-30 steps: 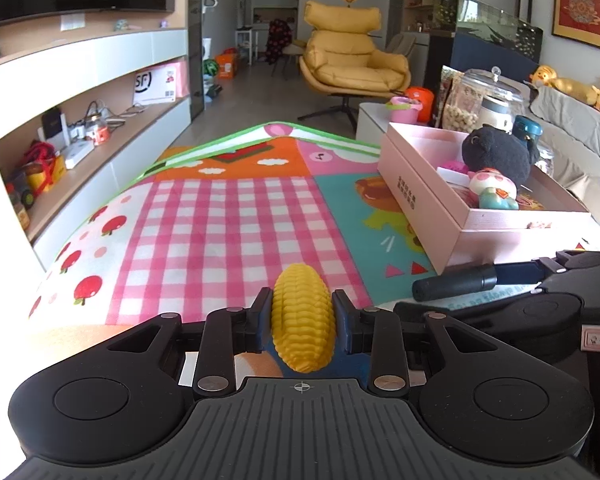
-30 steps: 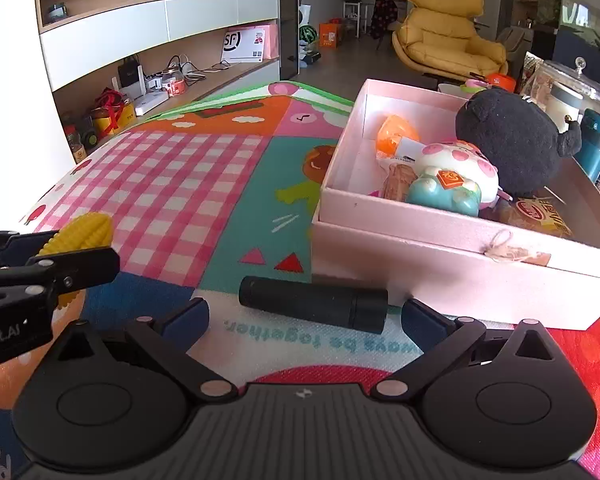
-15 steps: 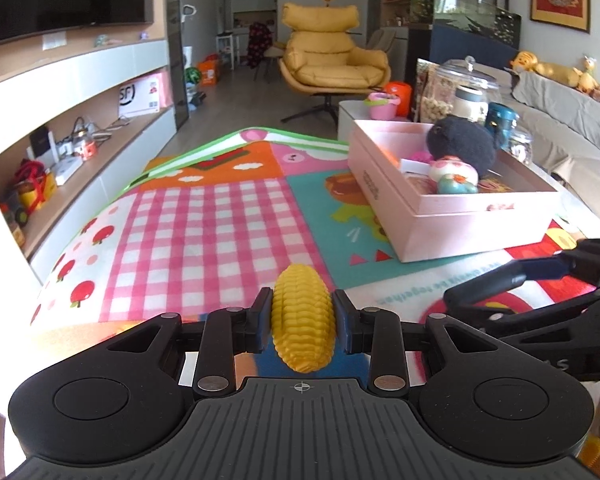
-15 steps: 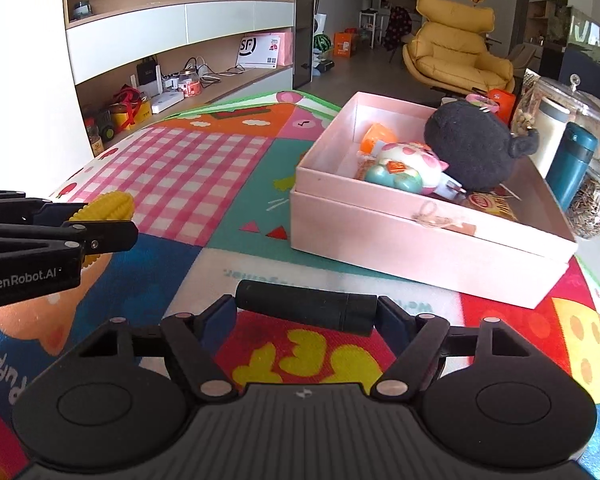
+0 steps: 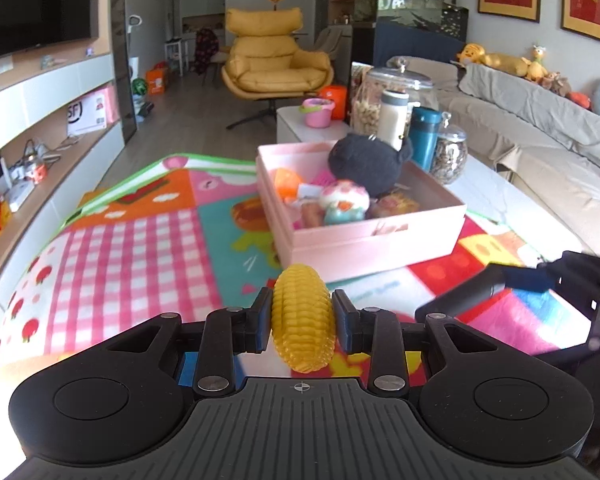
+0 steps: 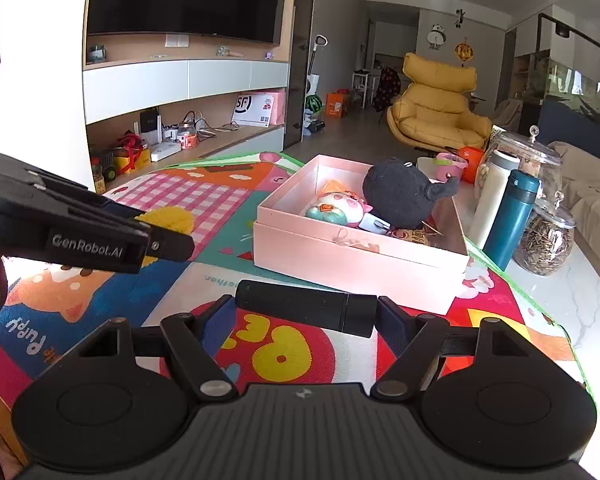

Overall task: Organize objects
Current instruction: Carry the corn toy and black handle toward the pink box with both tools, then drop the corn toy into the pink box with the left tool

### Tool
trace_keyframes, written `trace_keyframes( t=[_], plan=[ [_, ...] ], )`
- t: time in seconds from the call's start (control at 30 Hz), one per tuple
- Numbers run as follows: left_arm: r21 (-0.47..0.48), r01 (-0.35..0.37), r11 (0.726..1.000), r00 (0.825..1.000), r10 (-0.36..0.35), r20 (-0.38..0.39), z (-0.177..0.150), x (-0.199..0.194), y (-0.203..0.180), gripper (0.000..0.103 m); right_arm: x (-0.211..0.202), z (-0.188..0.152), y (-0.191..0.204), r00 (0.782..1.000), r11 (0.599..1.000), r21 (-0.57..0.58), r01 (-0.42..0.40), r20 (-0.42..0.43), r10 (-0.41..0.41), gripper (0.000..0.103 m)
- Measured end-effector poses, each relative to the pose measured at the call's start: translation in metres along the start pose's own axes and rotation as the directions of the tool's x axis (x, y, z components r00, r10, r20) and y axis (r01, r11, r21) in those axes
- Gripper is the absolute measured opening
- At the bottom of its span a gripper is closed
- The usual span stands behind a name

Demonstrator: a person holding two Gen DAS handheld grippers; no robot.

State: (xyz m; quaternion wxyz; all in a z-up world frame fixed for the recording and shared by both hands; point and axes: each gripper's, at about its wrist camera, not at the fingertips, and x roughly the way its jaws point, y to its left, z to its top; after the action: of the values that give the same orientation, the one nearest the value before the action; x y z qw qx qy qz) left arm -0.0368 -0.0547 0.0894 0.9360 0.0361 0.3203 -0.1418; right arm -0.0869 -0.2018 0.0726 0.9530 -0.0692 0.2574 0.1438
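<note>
My left gripper is shut on a yellow toy corn cob and holds it above the colourful play mat. My right gripper is shut on a black cylinder, held crosswise above the mat; the cylinder also shows in the left wrist view. A pink open box lies ahead on the mat, also in the right wrist view. It holds a black plush toy, a pink-and-teal toy and other small items. The left gripper with the corn is to the left in the right wrist view.
Right of the box stand a teal bottle, a white bottle and glass jars on a white table top. A yellow armchair, a TV shelf unit and a grey sofa surround the mat.
Both grippers have risen and tilted, so the box now sits lower and further off in both views. The right gripper closed on the black cylinder and lifted it off the mat.
</note>
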Motion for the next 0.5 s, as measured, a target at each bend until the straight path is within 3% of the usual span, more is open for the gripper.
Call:
trace_keyframes(
  t=[0.2, 0.33, 0.43, 0.5],
  plan=[
    [-0.038, -0.008, 0.999, 0.999, 0.009, 0.035, 0.036, 0.026, -0.005, 0.035, 0.002, -0.005, -0.015, 0.999, 0.999, 0.032, -0.016, 0.045, 0.014, 0.076],
    [-0.115, 0.065, 0.991, 0.995, -0.056, 0.084, 0.067, 0.043, -0.002, 0.036, 0.007, -0.011, -0.022, 0.998, 0.997, 0.062, -0.036, 0.046, 0.033, 0.076],
    [-0.171, 0.087, 0.981, 0.995, -0.077, 0.067, 0.084, 0.065, -0.001, 0.036, 0.010, -0.016, -0.027, 0.998, 0.996, 0.085, -0.040, 0.041, 0.037, 0.076],
    [-0.141, 0.062, 0.988, 0.998, -0.057, 0.039, 0.088, 0.085, -0.006, 0.036, 0.010, -0.020, -0.029, 0.999, 0.995, 0.096, -0.037, 0.039, 0.033, 0.076]
  ],
)
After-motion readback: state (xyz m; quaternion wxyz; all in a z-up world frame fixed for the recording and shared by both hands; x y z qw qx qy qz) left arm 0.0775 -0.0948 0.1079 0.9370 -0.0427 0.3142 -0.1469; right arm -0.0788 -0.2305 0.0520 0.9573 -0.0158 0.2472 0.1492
